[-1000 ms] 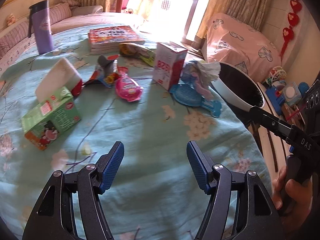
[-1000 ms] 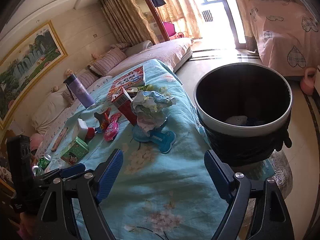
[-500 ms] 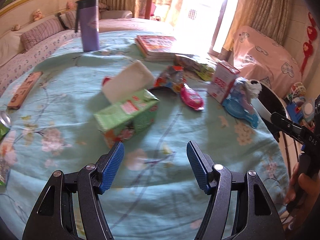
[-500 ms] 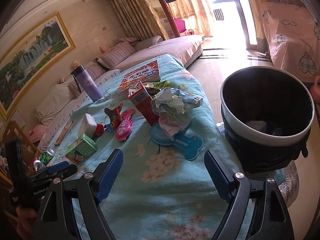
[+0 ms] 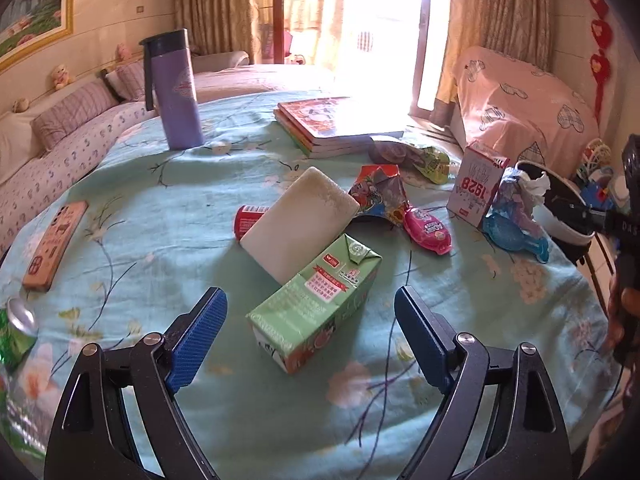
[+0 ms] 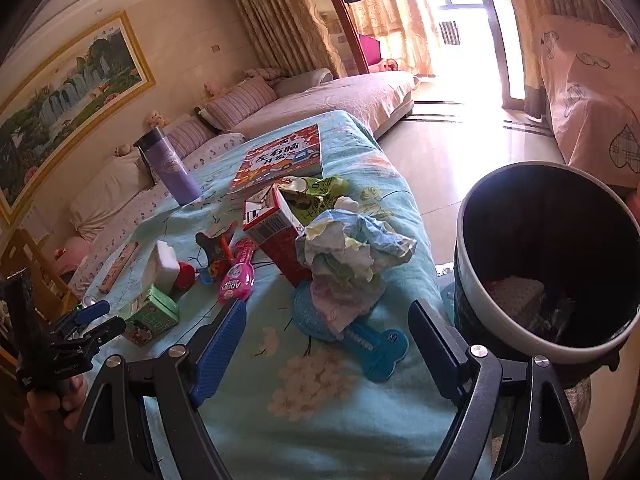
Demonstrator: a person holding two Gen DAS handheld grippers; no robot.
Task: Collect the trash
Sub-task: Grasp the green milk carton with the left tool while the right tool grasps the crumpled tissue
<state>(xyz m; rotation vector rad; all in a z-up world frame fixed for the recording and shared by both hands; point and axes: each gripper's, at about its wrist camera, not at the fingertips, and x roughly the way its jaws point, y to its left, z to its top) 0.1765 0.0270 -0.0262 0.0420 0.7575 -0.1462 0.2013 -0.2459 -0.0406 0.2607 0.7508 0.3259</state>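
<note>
My left gripper [image 5: 310, 320] is open and empty, its blue pads on either side of a green drink carton [image 5: 316, 306] lying on the table. A white block [image 5: 298, 220] leans behind the carton. My right gripper [image 6: 328, 336] is open and empty, close in front of crumpled paper [image 6: 352, 250] on a blue bone-shaped toy [image 6: 376, 348]. A red-and-white carton [image 6: 276, 228], a pink packet [image 6: 238, 278] and foil wrappers [image 5: 380, 194] lie beyond. The black trash bin [image 6: 520, 332] stands beside the table at the right.
A purple flask [image 5: 176, 92], stacked books [image 5: 332, 124], a wooden phone-like block [image 5: 56, 246] and a green can [image 5: 14, 330] are on the blue floral tablecloth [image 5: 160, 208]. A sofa lies behind, a pink-covered chair at right.
My left gripper has swung left and closed in on the green carton, which now lies between its pads. My right gripper has moved nearer the crumpled paper and the bin.
</note>
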